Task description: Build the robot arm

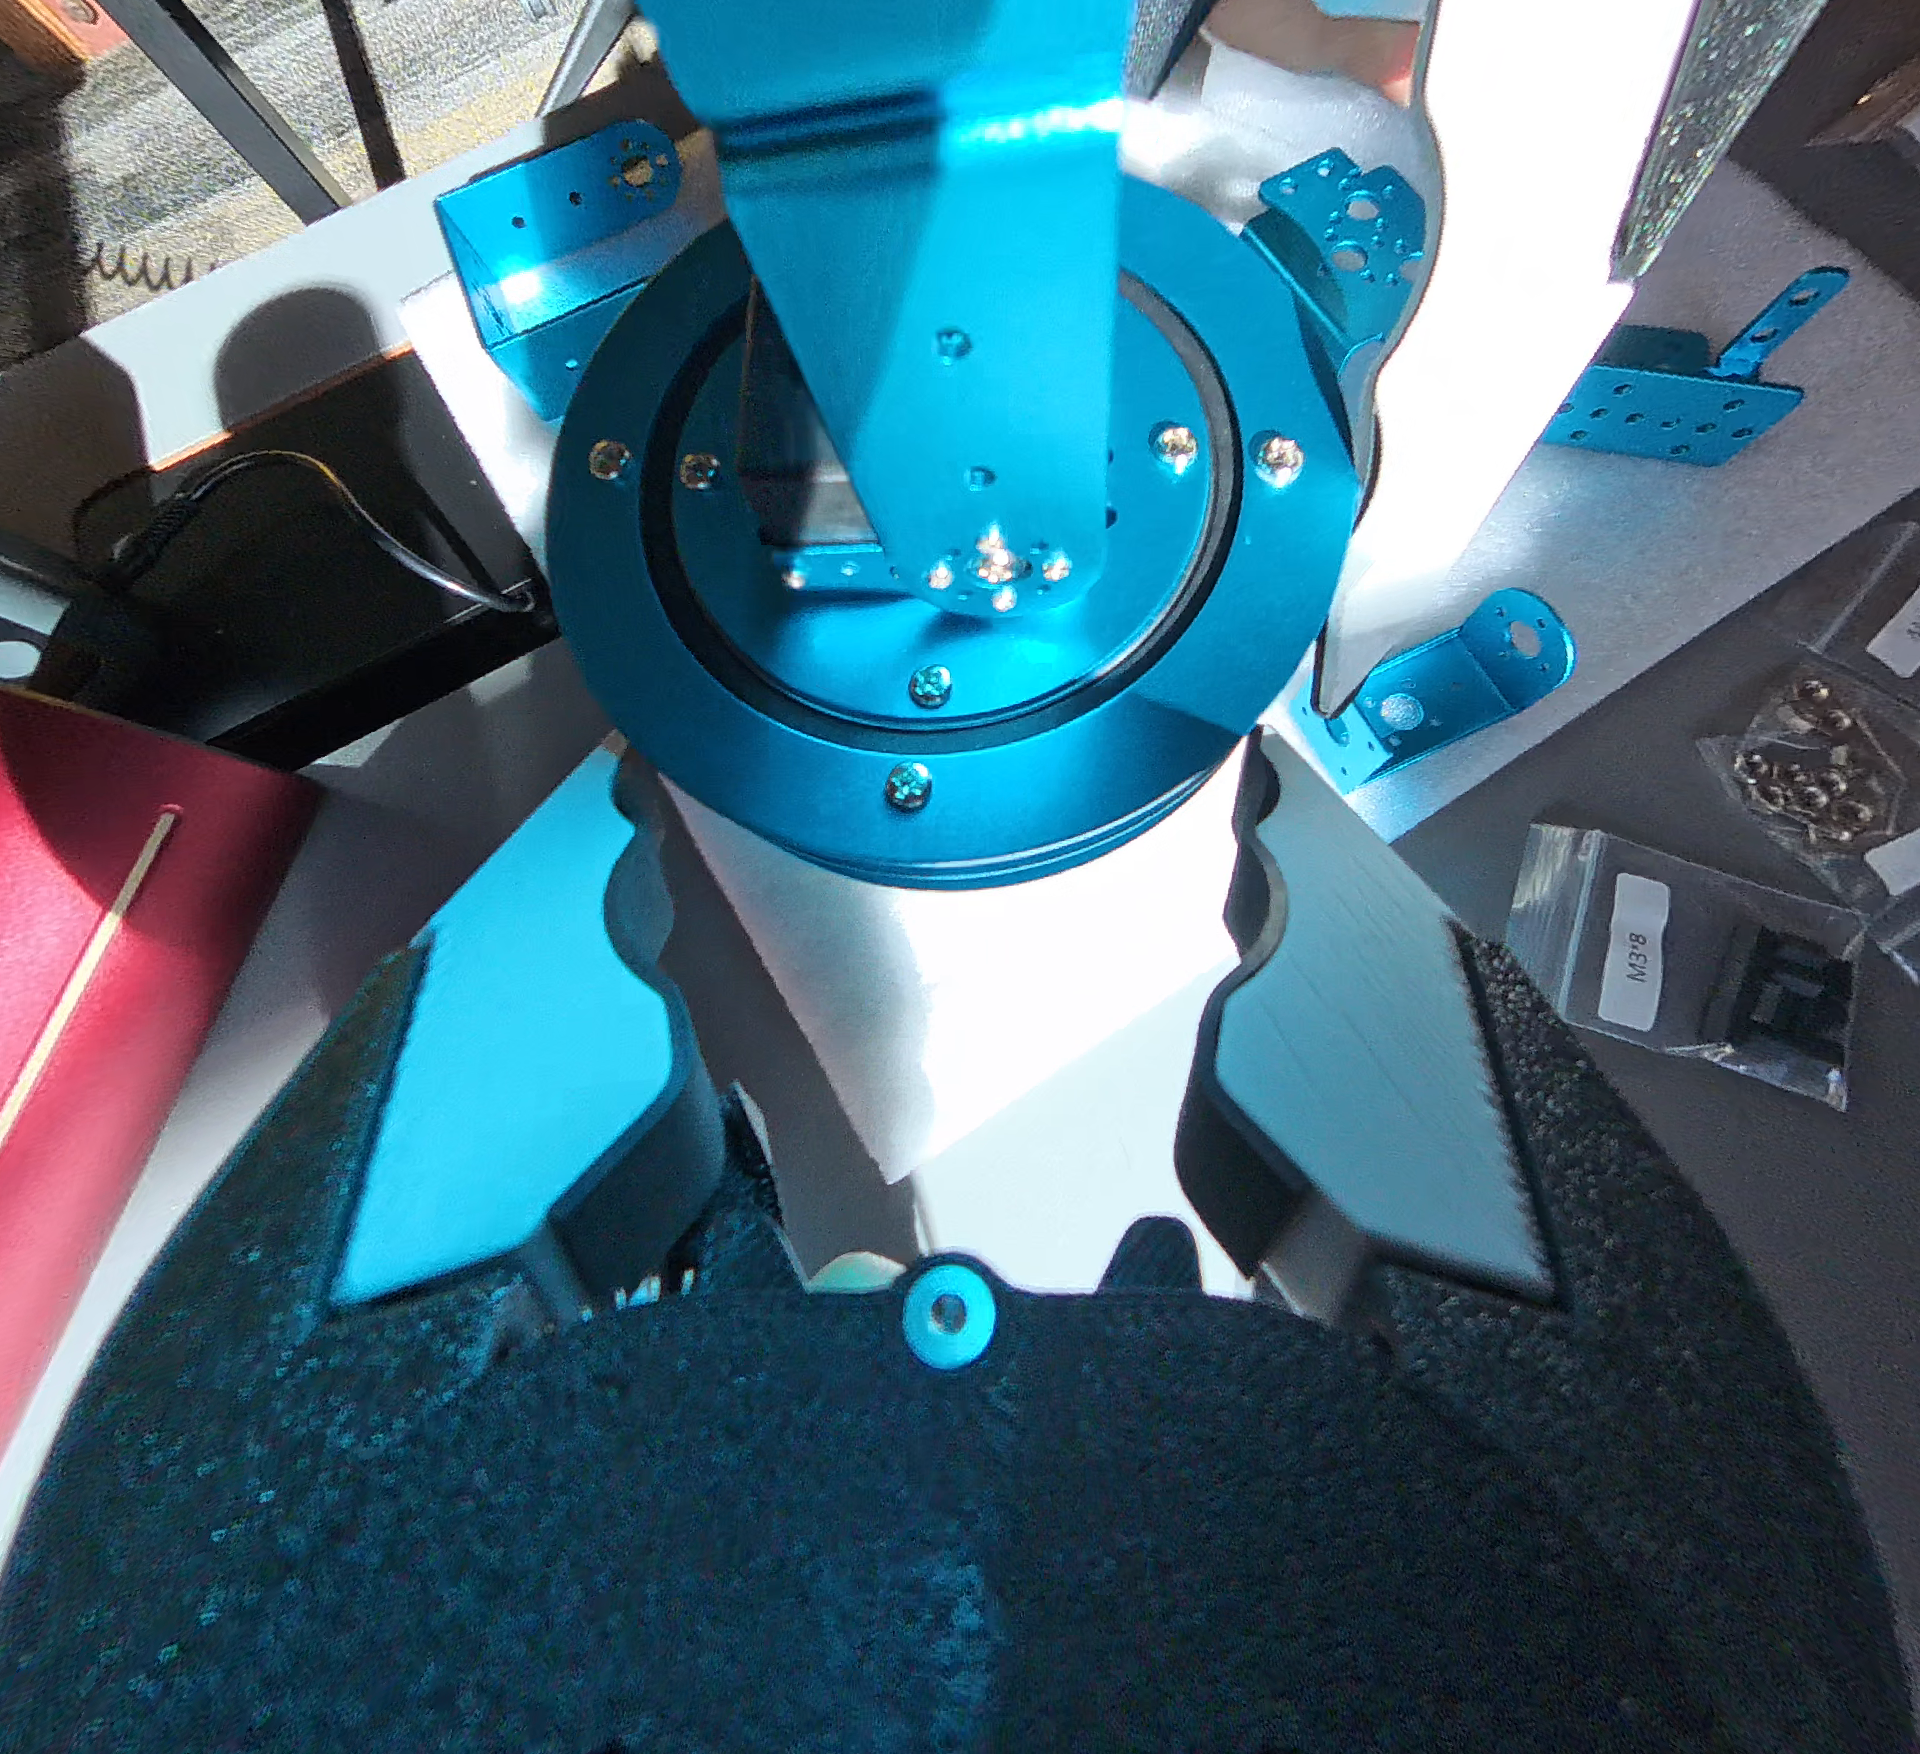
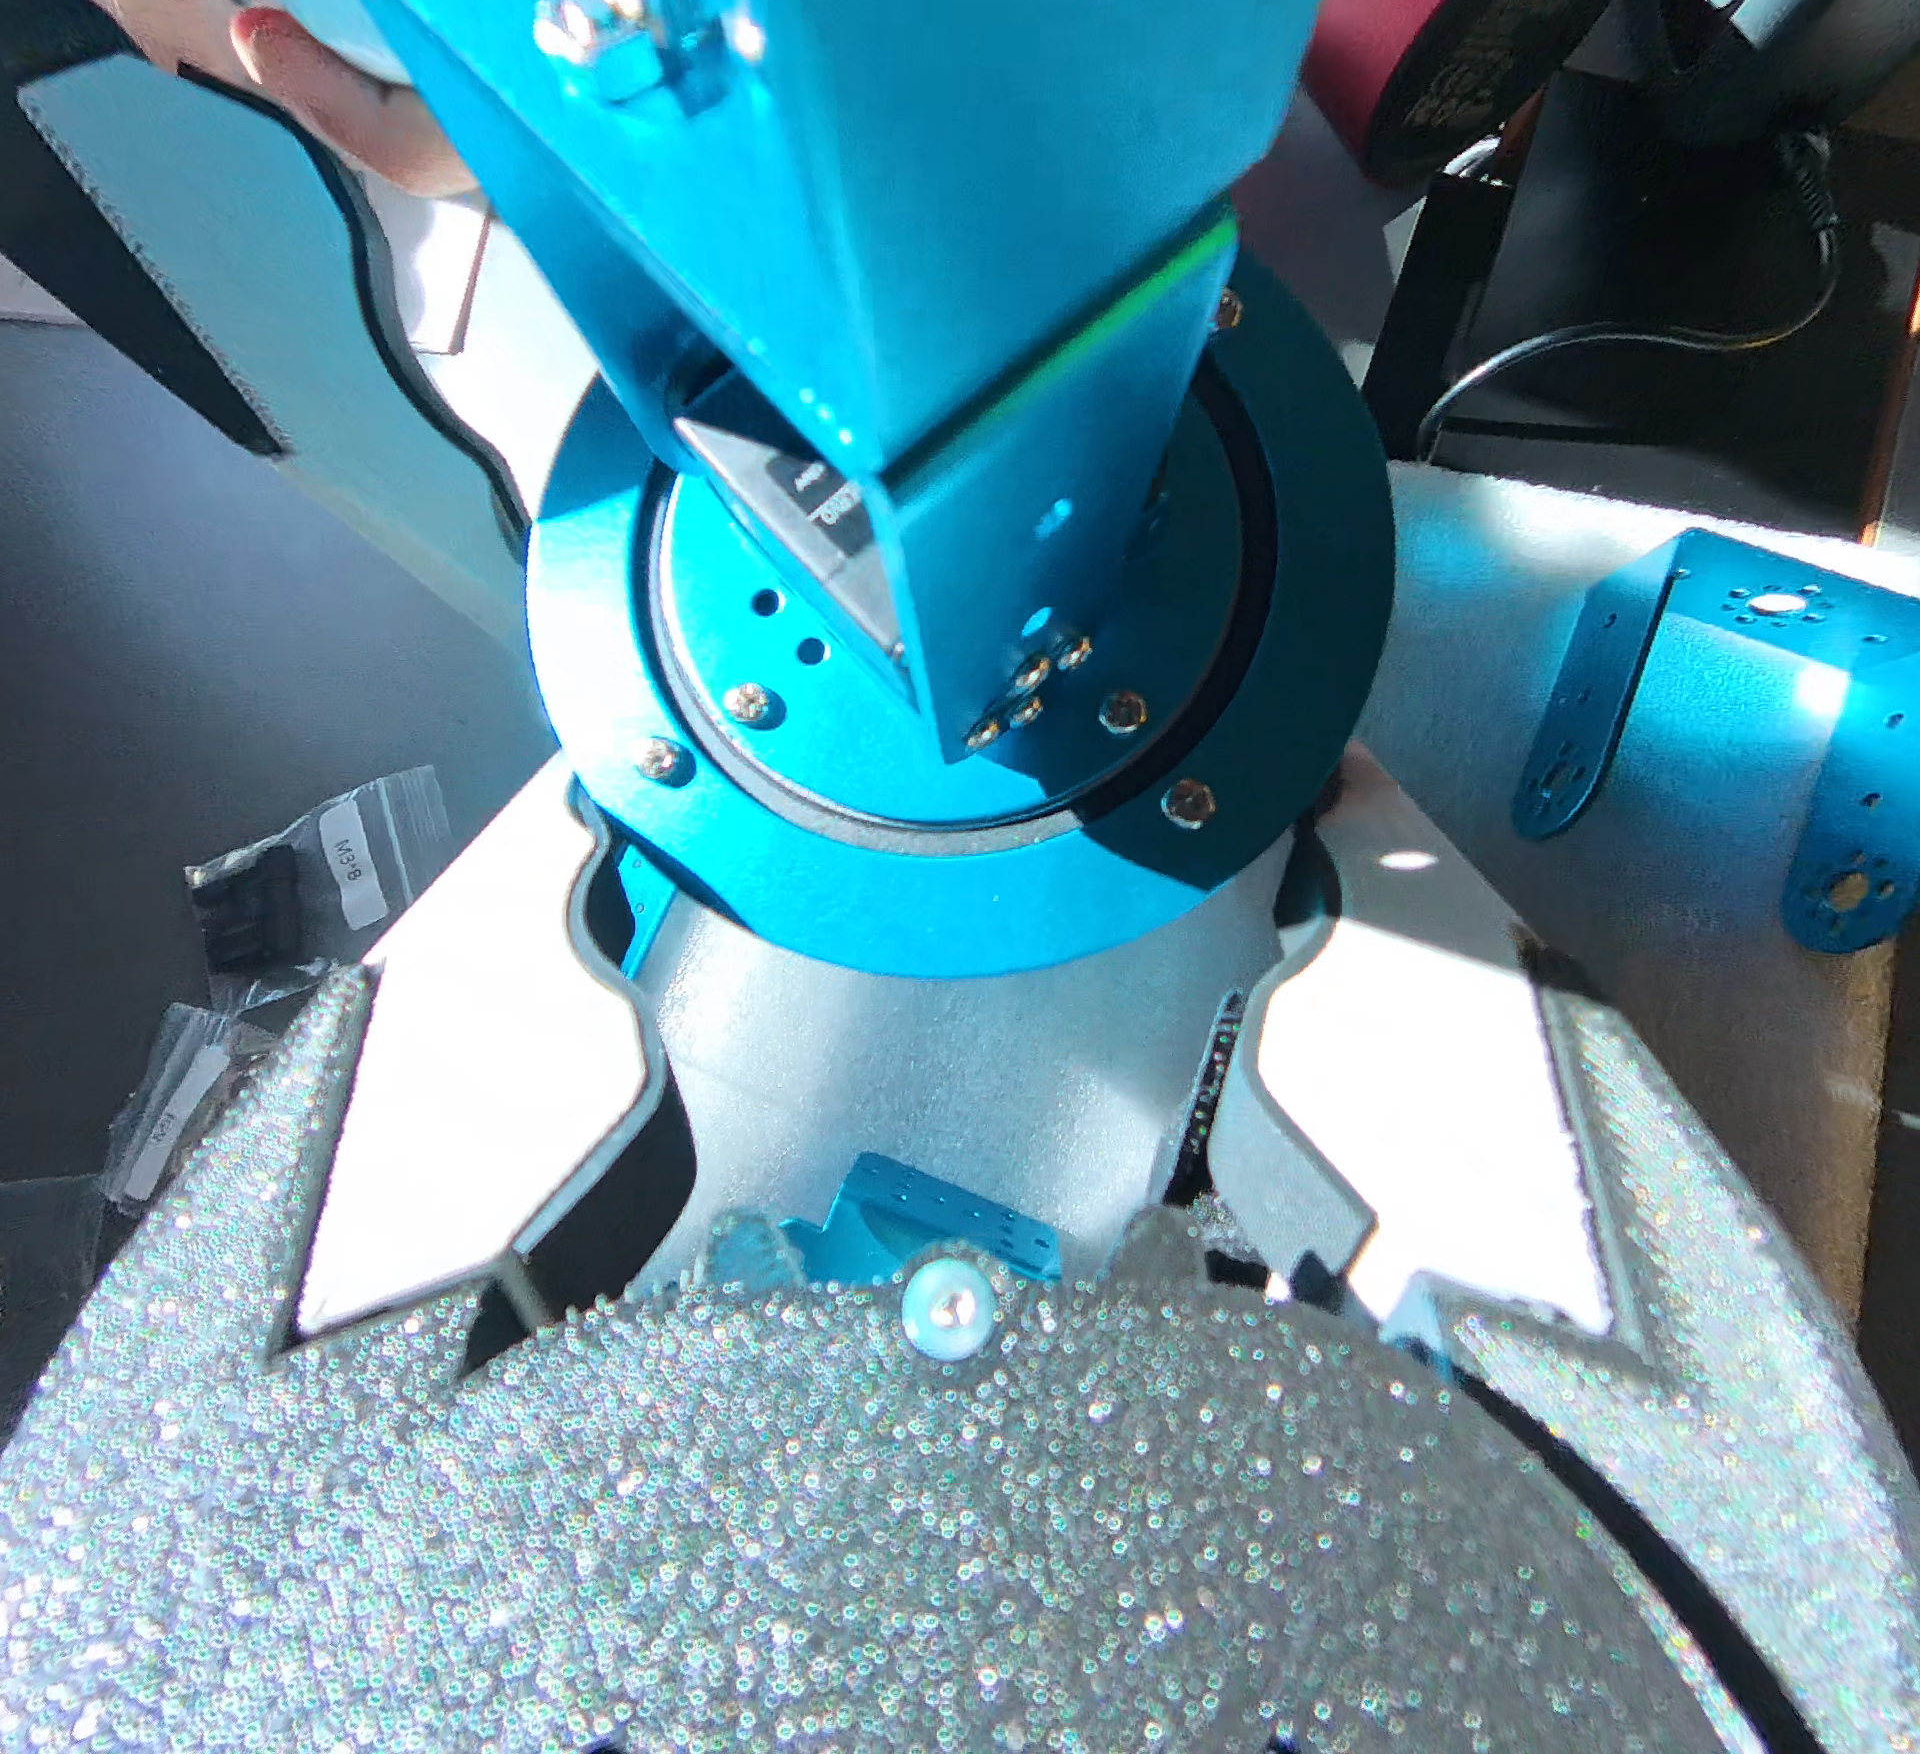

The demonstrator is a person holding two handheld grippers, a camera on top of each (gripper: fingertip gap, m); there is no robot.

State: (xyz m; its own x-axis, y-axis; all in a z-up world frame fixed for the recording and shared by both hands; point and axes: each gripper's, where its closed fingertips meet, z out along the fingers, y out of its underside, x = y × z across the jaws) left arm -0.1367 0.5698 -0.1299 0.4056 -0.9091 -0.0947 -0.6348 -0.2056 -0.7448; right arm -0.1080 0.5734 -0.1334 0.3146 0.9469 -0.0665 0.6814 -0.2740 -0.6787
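- Left wrist view: the left gripper [image 1: 951, 769] has its jaws spread wide, one finger [image 1: 520, 1008] on each side of the near edge of a blue round base [image 1: 935, 831]; whether the tips touch the rim I cannot tell
- The base sits on a white foam sheet [image 1: 935, 1008] straight ahead of the jaws; a blue upright bracket [image 1: 914, 198] rises from its middle, long axis running up and away
- Loose blue brackets [image 1: 1673, 416], bags of screws [image 1: 1808, 769] and a red box [image 1: 114, 925] lie around
- Right wrist view: the right gripper [image 2: 951, 831] also has its jaws apart, flanking the near rim of the round base [image 2: 935, 915] from the opposite side, holding nothing
- The upright bracket [image 2: 883, 146] stands dead ahead, tilted toward the camera; a blue bracket [image 2: 1745, 717] lies to the right
- Both grippers look about equally near the base
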